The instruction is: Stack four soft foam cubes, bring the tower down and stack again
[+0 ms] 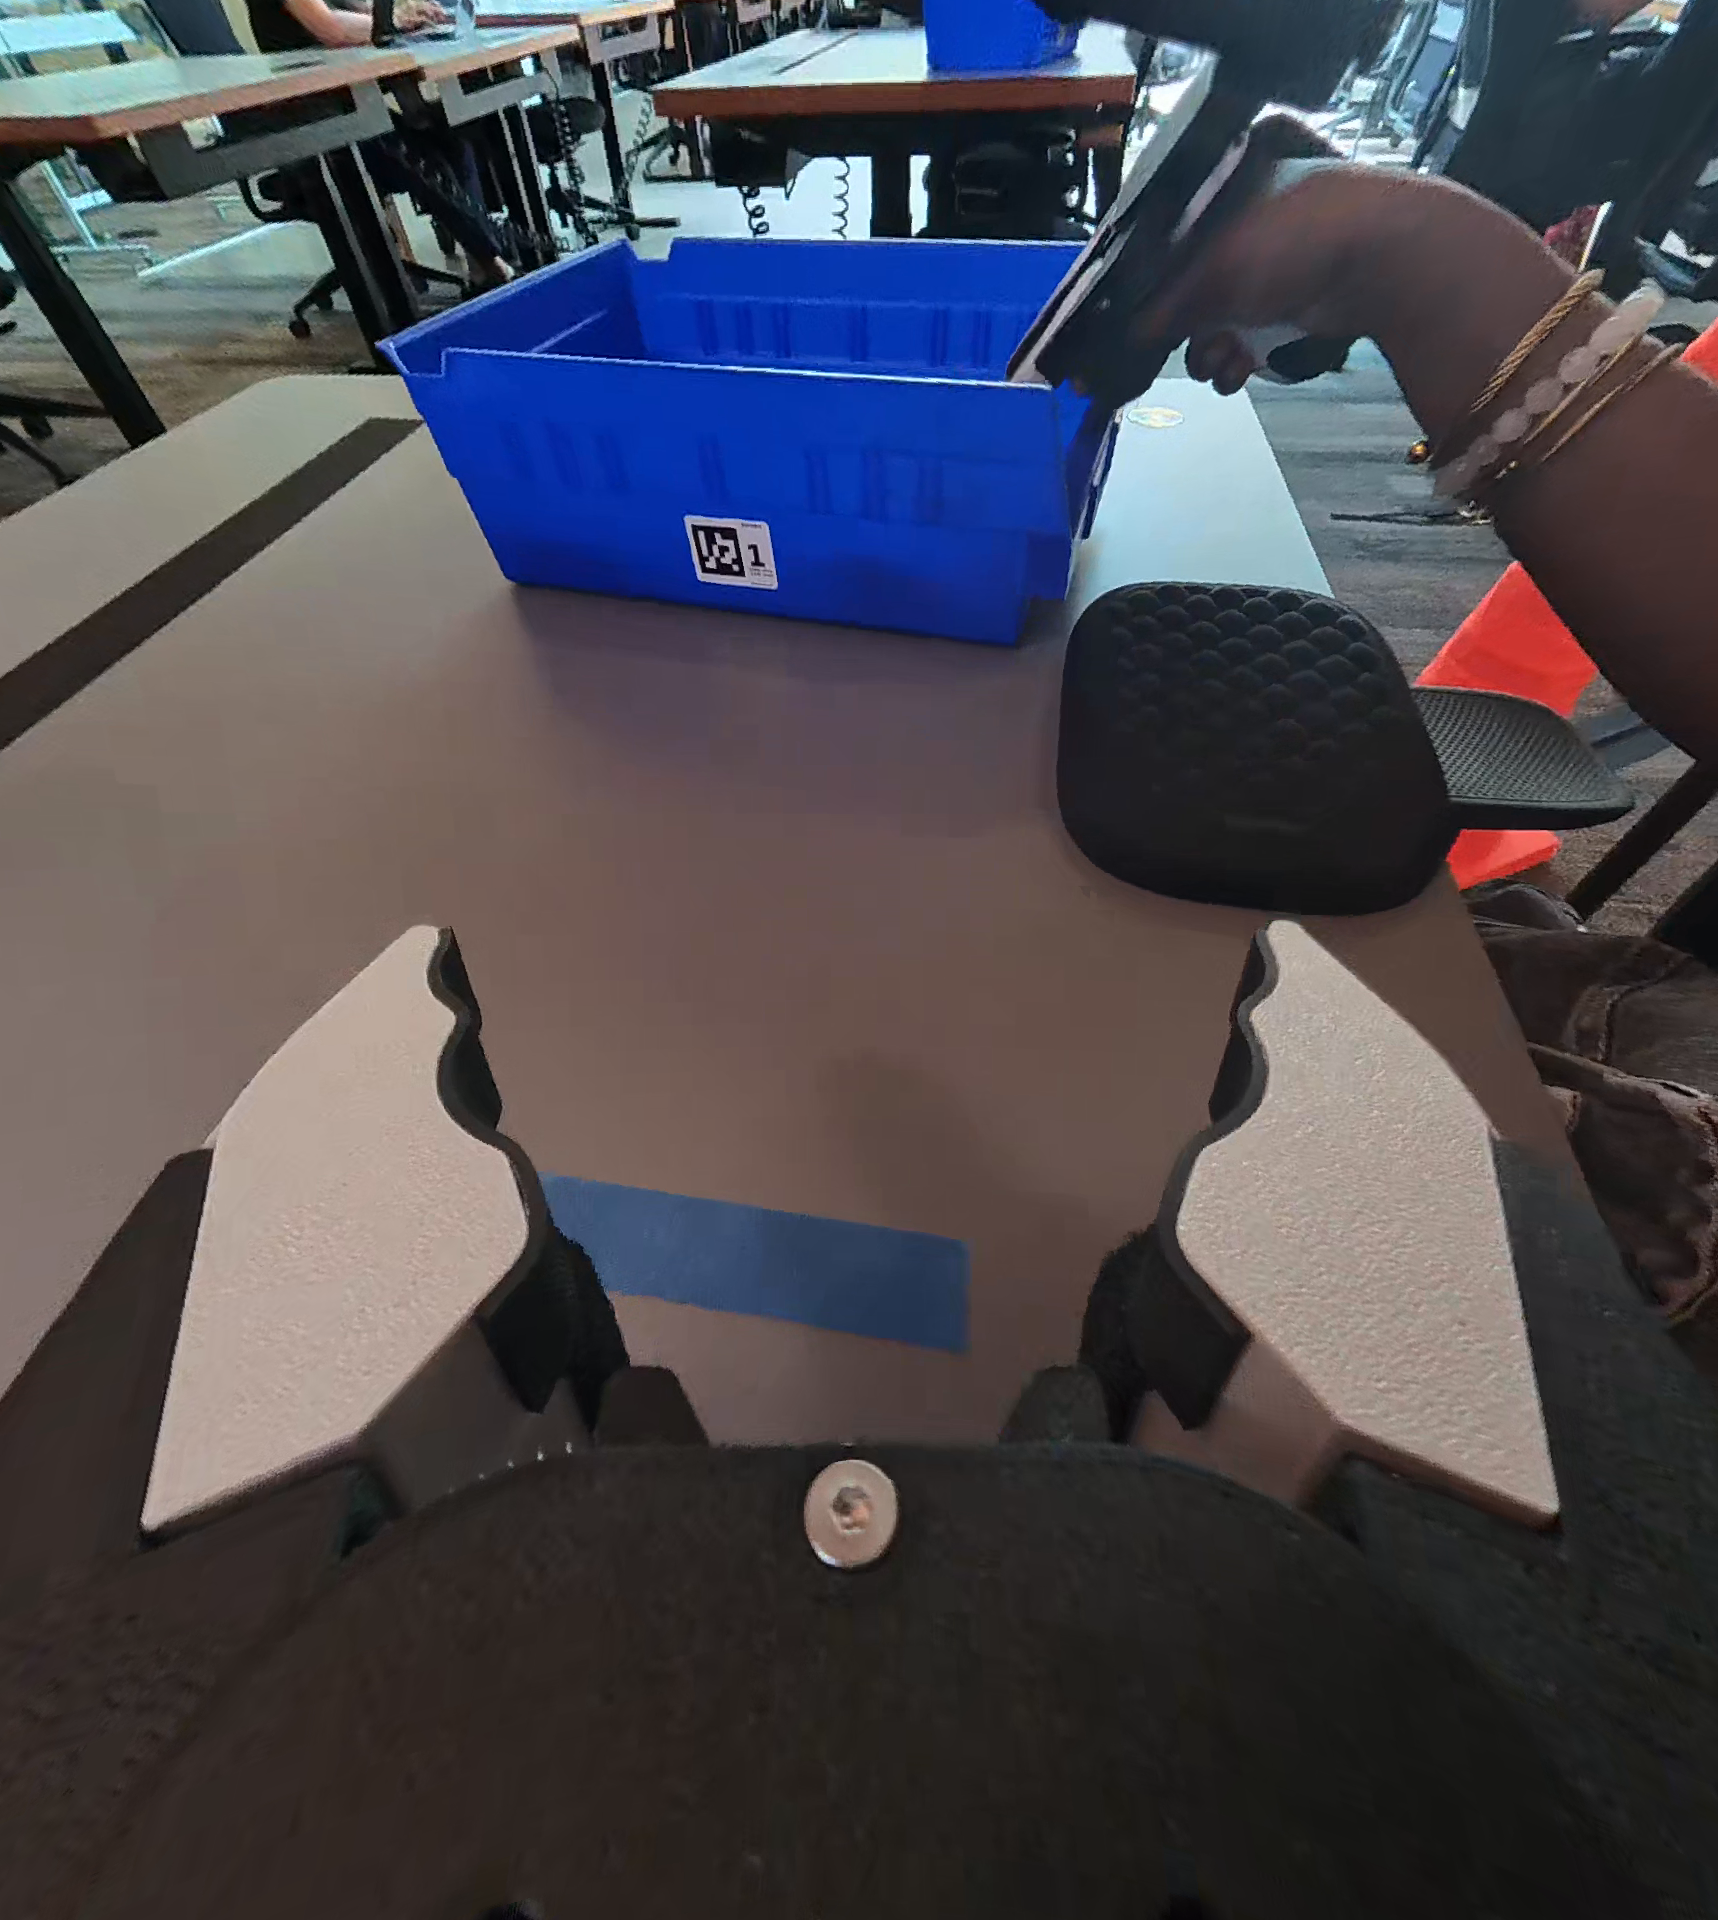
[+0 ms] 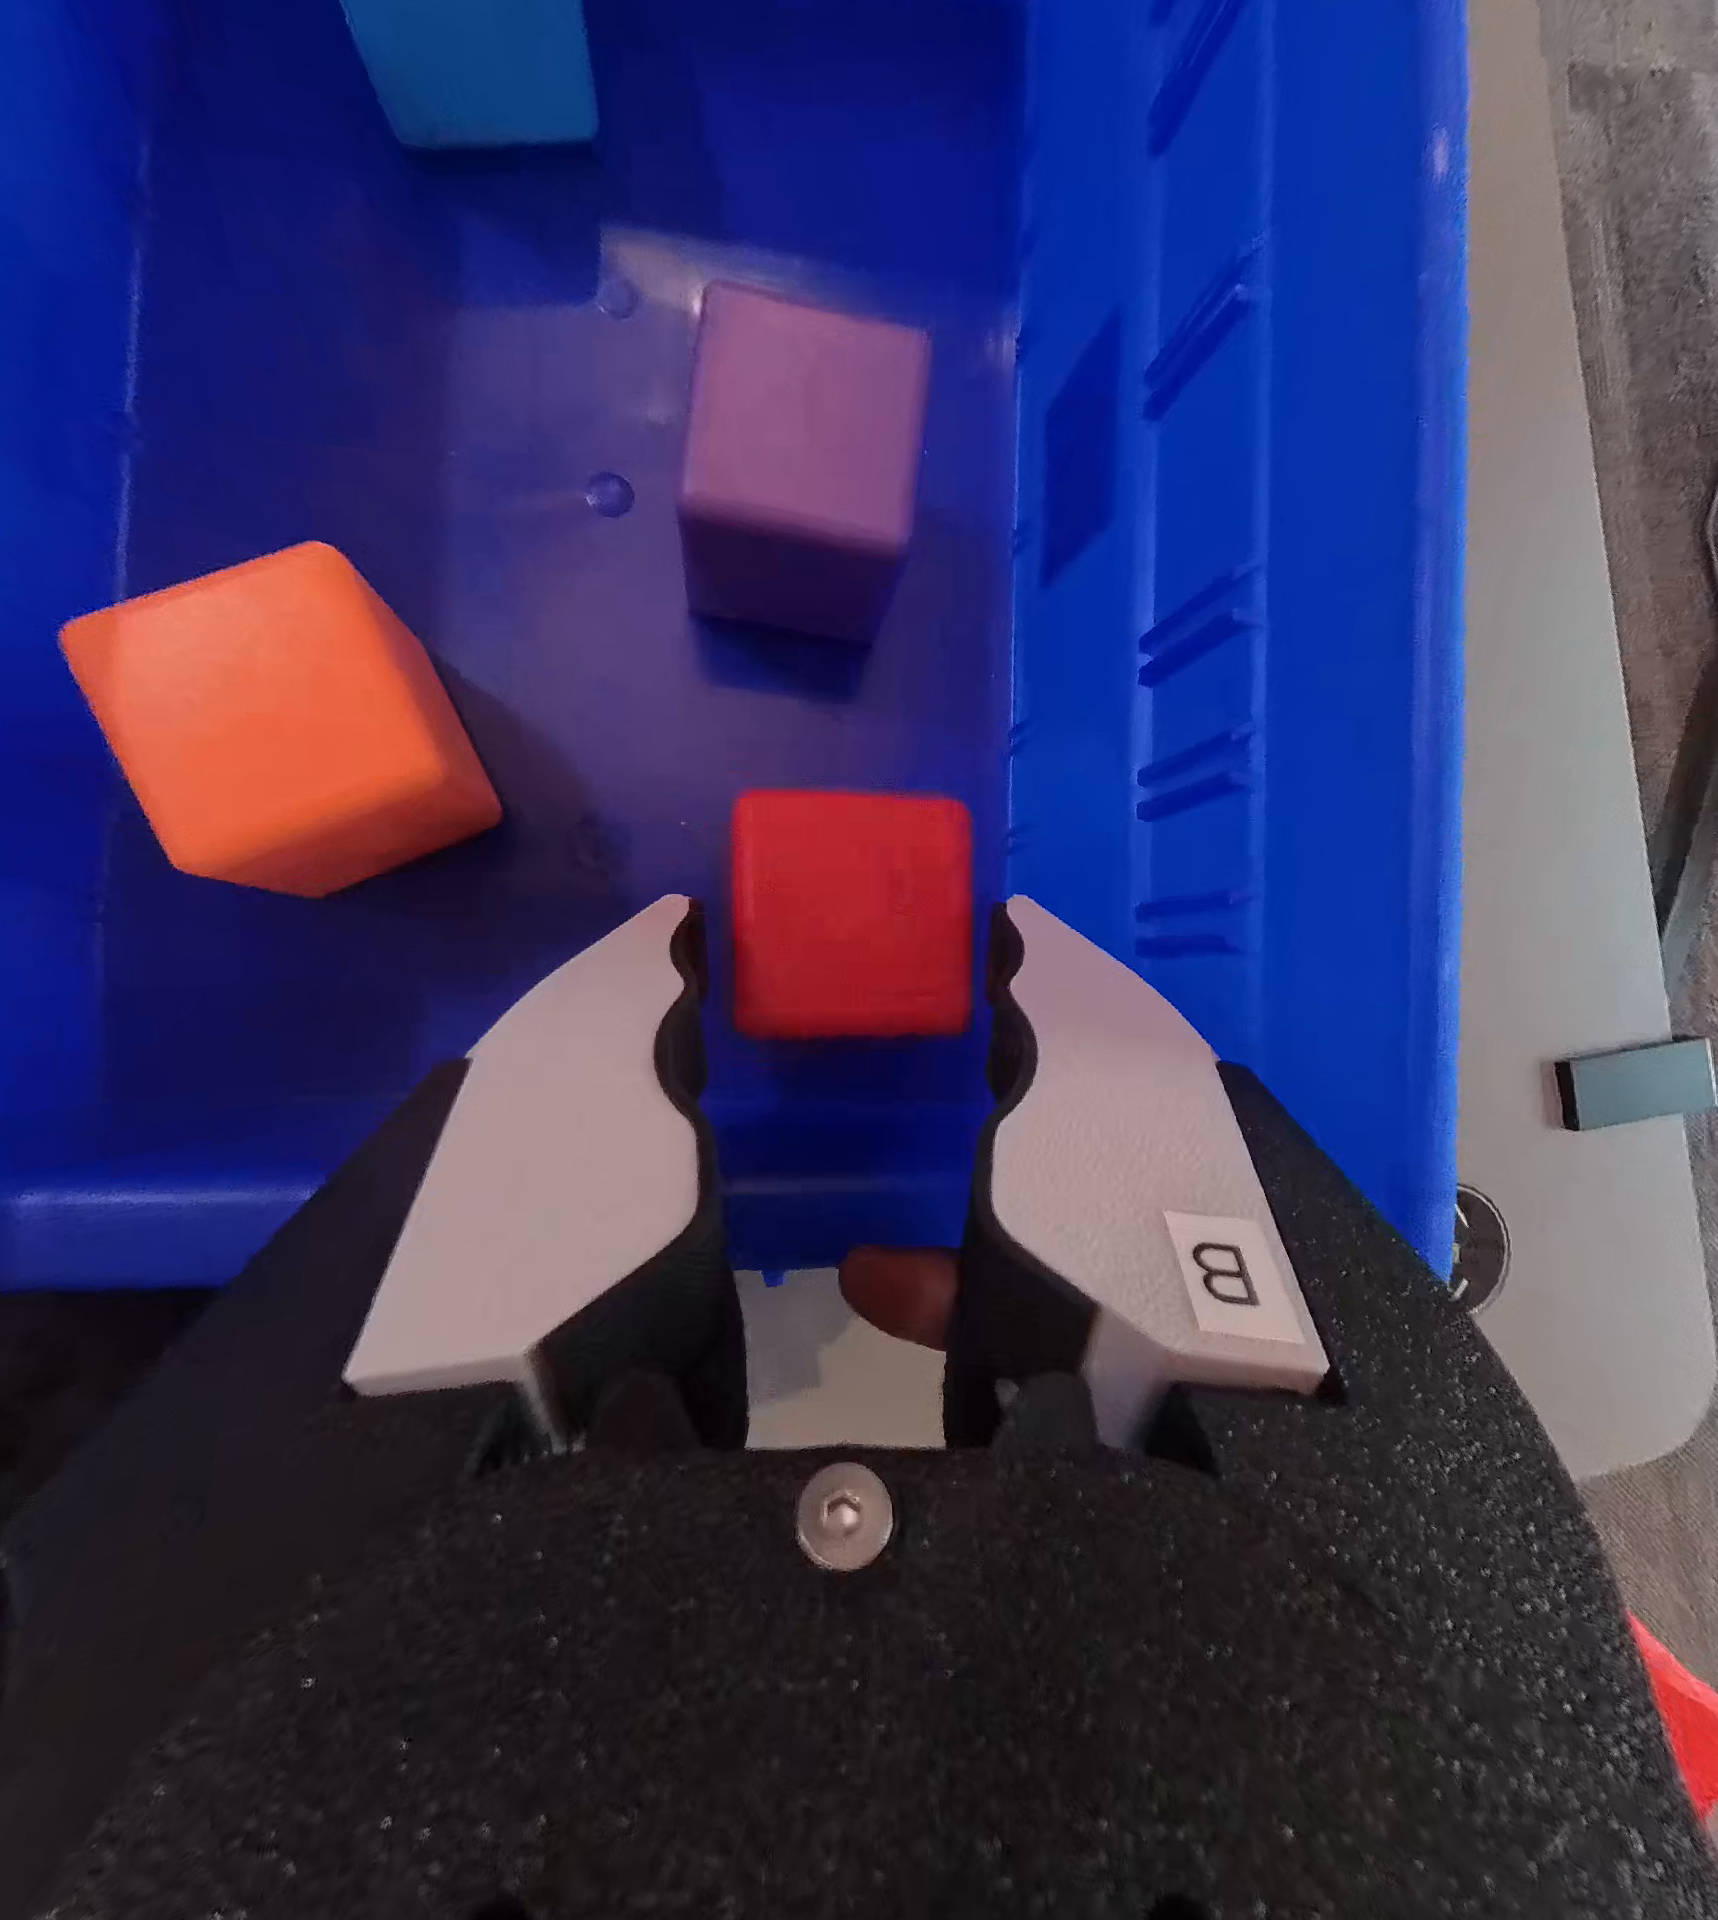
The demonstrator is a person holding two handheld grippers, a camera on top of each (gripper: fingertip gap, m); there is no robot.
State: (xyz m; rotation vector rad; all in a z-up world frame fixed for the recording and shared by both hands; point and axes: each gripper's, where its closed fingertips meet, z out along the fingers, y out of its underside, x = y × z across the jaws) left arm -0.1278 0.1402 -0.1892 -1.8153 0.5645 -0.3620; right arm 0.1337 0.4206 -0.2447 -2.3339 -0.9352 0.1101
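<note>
In the right wrist view, four foam cubes lie on the floor of a blue bin (image 2: 1198, 520): red (image 2: 850, 935), orange (image 2: 273, 717), purple (image 2: 803, 457) and light blue (image 2: 486, 73) at the top edge. My right gripper (image 2: 847, 904) points down into the bin, open, with a fingertip on each side of the red cube and a small gap on both sides. My left gripper (image 1: 855, 935) is open wide and empty above the grey table (image 1: 315, 831), well short of the bin (image 1: 782, 499). The cubes are hidden in the left wrist view.
A strip of blue tape (image 1: 782, 1268) lies on the table between my left fingers. A black textured chair armrest (image 1: 1239, 748) overlaps the table's right edge. An orange cone (image 1: 1520, 644) stands on the floor to the right. Other desks and chairs stand behind. My hands' fingertips stand some 40 cm from each other.
</note>
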